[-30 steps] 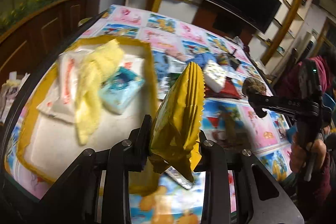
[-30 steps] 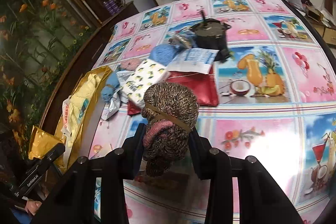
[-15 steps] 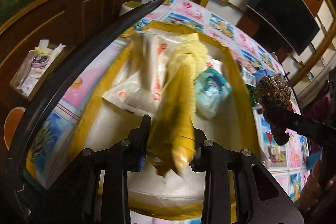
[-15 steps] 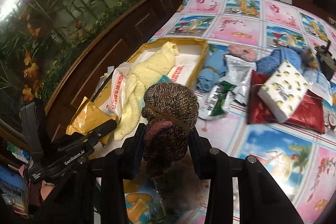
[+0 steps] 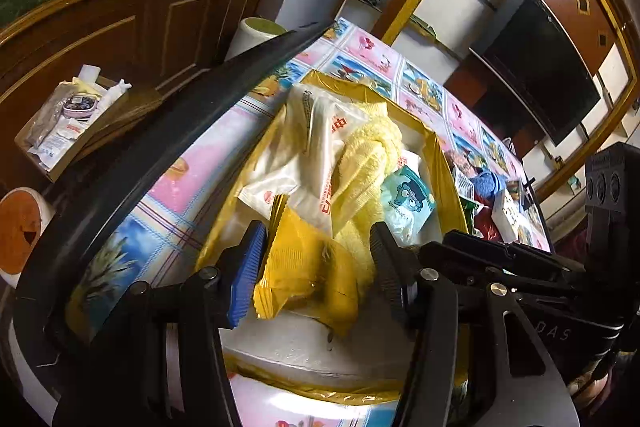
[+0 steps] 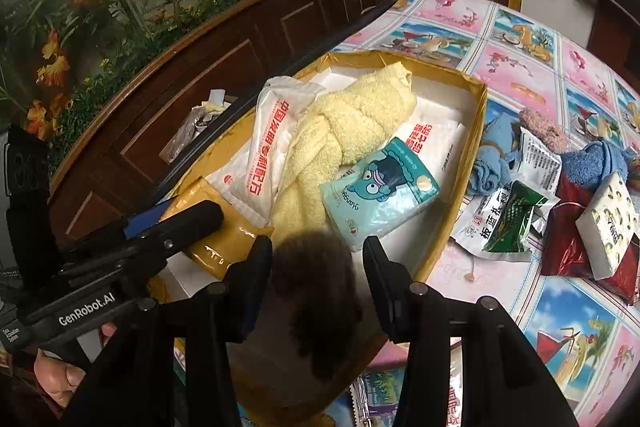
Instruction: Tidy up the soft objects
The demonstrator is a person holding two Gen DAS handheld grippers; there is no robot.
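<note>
**Two soft items dropped over a crowded box**

Both grippers hang over the gold-rimmed box [image 6: 476, 131] on the counter [image 6: 520, 67], fingers spreading. The left gripper [image 5: 316, 267] is letting go of a yellow packet [image 5: 304, 267], which lies loose between its pads. The right gripper [image 6: 318, 267] is releasing a dark knitted bundle [image 6: 320, 291], blurred as it falls. The bundle looks close to the box's near wall and could tip out. A yellow towel [image 6: 352, 123] and tissue pack [image 6: 380, 187] fill the middle, leaving open room only in the near corner.
</note>
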